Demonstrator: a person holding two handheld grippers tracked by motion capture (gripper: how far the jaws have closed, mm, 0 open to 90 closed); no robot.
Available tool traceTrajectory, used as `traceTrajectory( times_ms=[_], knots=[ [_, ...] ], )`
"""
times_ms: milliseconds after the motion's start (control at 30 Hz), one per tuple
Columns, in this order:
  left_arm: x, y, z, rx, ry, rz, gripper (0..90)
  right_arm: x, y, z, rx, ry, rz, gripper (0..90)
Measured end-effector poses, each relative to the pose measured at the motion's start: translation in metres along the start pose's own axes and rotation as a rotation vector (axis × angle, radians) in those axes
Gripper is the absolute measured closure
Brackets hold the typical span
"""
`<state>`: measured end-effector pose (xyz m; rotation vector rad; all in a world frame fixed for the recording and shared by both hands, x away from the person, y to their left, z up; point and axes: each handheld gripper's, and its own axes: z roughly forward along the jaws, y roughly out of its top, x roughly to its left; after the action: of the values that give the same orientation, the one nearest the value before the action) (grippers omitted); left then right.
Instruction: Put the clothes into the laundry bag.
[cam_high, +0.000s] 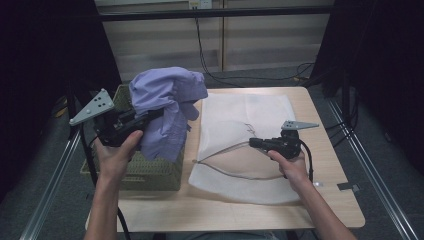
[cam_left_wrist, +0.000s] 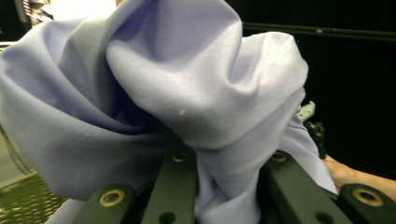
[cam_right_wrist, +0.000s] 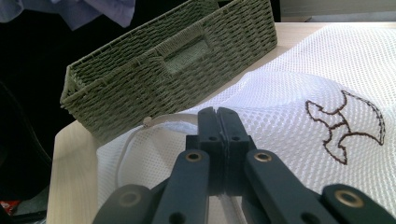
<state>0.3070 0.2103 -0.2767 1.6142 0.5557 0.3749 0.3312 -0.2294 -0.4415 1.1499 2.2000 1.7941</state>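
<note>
Lilac garment (cam_high: 167, 107) pinched in left tool (cam_high: 131, 122), hanging above green basket (cam_high: 150, 172); mesh bag (cam_high: 240, 145) to its right on desk (cam_high: 330, 165); right tool (cam_high: 256, 143) clamped on bag's open edge, nearer.

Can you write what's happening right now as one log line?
left gripper: shut on purple cloth, above basket | right gripper: shut on mesh bag edge

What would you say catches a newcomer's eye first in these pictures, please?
Most striking is the bunched lilac cloth, held up above the green woven basket at the table's left by the left tool, whose jaws pinch a fold of it. Next comes the white mesh bag, spread flat across the middle of the table. The right tool is shut on the bag's edge near its zip.
</note>
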Motion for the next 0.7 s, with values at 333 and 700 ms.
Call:
traceTrajectory(
  times_ms=[333, 700],
  knots=[
    [-0.024, -0.005, 0.030, 0.047, -0.104, 0.006, 81.6, 0.000, 0.000, 0.002, 0.002, 0.001, 0.005, 89.8],
    [-0.050, -0.014, 0.053, 0.081, -0.196, 0.028, 81.6, -0.002, 0.000, 0.005, 0.008, -0.001, 0.001, 89.9]
  ],
)
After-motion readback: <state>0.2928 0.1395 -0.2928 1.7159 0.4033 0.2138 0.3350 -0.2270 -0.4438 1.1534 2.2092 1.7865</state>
